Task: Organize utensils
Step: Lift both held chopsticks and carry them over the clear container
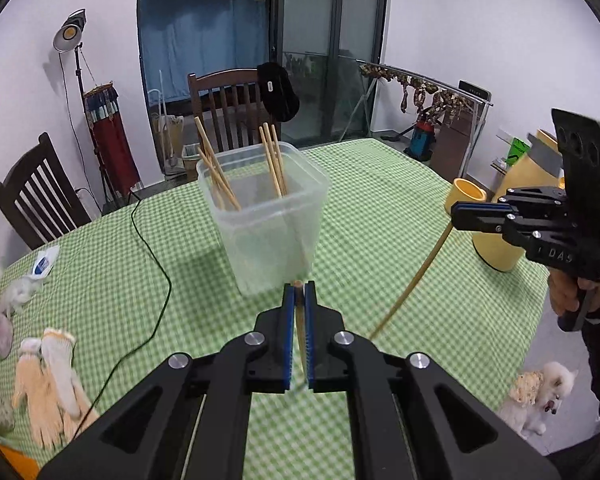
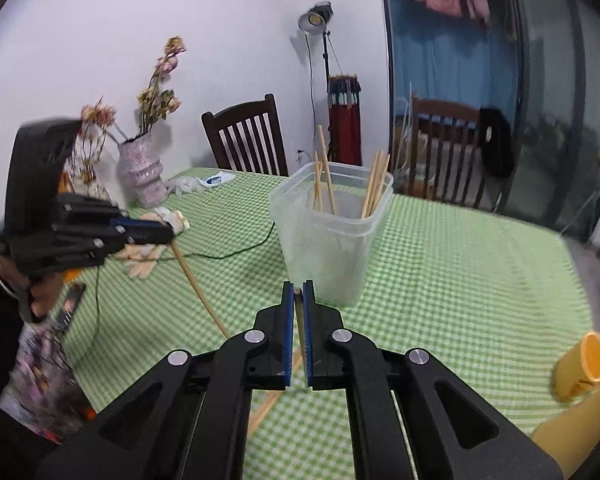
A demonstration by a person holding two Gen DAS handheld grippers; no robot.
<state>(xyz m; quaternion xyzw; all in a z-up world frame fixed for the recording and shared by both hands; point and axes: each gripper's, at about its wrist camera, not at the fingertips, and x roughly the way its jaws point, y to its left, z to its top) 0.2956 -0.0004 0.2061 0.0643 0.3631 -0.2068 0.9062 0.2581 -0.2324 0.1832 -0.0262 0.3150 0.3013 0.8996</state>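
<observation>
Above the tabletop (image 1: pixel 380 208), each tool (image 1: pixel 299 286) (image 2: pixel 298 286) is gripping one chopstick (image 1: pixel 412 280) (image 2: pixel 196 280), several already standing in the tub (image 1: pixel 268 216).

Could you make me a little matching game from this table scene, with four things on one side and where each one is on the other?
Things:
1. clear tub
2. work gloves
3. flower vase
4. left tongs

Places or states:
A. shut on a chopstick
B. lying flat on the green checked cloth
C. holding upright chopsticks
D. standing at the cloth's edge, near the wall

Pairs: 1-C, 2-B, 3-D, 4-A
</observation>
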